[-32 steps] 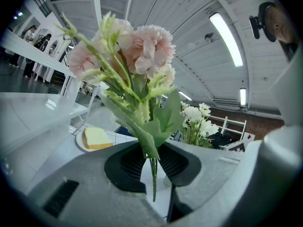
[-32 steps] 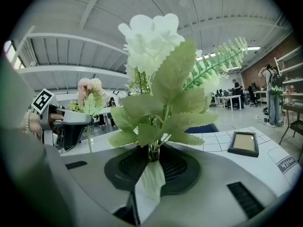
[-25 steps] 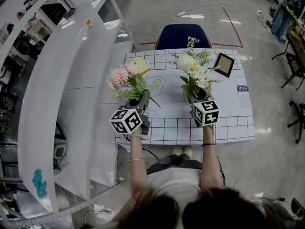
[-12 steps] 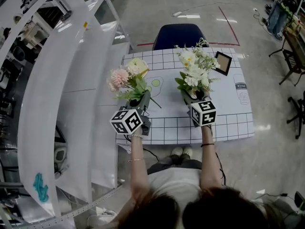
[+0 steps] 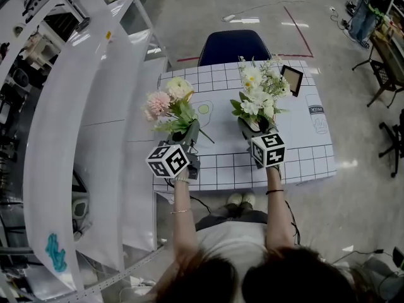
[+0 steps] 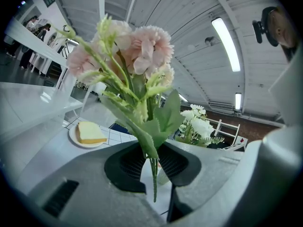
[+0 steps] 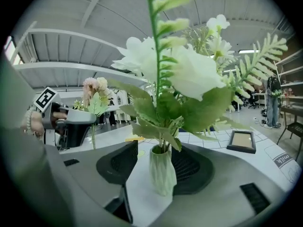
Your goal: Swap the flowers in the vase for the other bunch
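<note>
Gridded tabletop (image 5: 297, 163), head view: pink bunch (image 5: 165, 100) aloft left, white bunch (image 5: 259, 93) right.
Left gripper view: your left gripper (image 6: 152, 167), fingers clamped on the thin pink stems; they may slip.
Right gripper view: your right gripper (image 7: 156, 162), fingers spread astride the vase (image 7: 162, 174) holding the white bunch; a sideways nudge could topple it.

Left gripper (image 6: 154, 167), seen along its own jaws. The jaws are closed on the green stems of the pink bunch (image 6: 137, 51), which stands upright and fills the centre; one stem end hangs below the grip. Left, on the gridded counter (image 6: 118, 137): a white plate (image 6: 78, 138) carrying a yellow slab (image 6: 90, 132). Right, farther off: the white bunch (image 6: 199, 126). Above: a long ceiling lamp (image 6: 228, 44).
</note>
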Action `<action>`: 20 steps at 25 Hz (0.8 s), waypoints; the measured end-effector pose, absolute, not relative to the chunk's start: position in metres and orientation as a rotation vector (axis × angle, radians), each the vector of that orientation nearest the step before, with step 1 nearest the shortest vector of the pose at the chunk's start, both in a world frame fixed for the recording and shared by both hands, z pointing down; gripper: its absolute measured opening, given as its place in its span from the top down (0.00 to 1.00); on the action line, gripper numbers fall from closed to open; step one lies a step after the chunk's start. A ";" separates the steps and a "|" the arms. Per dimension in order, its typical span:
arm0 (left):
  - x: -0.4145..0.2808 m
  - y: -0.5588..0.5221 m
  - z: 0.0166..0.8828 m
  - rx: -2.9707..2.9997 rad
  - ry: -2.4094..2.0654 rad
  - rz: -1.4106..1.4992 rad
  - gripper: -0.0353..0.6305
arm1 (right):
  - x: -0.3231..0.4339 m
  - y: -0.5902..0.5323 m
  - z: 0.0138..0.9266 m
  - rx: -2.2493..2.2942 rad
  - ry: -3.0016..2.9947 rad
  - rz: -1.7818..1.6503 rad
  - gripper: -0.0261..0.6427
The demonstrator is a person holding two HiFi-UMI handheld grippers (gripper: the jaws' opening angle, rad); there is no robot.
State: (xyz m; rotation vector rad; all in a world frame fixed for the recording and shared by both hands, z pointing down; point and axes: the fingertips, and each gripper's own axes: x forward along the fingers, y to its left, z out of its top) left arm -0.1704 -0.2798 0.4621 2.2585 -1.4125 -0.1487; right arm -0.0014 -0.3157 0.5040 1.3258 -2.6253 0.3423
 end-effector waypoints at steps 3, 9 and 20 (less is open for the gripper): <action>-0.168 -0.279 0.462 2.261 -1.403 -0.148 0.83 | -0.001 -0.312 0.505 1.321 -2.622 0.353 0.69; -0.165 -0.273 0.465 2.263 -1.389 -0.145 0.83 | -0.002 -0.304 0.509 1.305 -2.616 0.371 0.69; -0.164 -0.268 0.461 2.269 -1.376 -0.159 0.83 | 0.007 -0.298 0.502 1.333 -2.611 0.375 0.69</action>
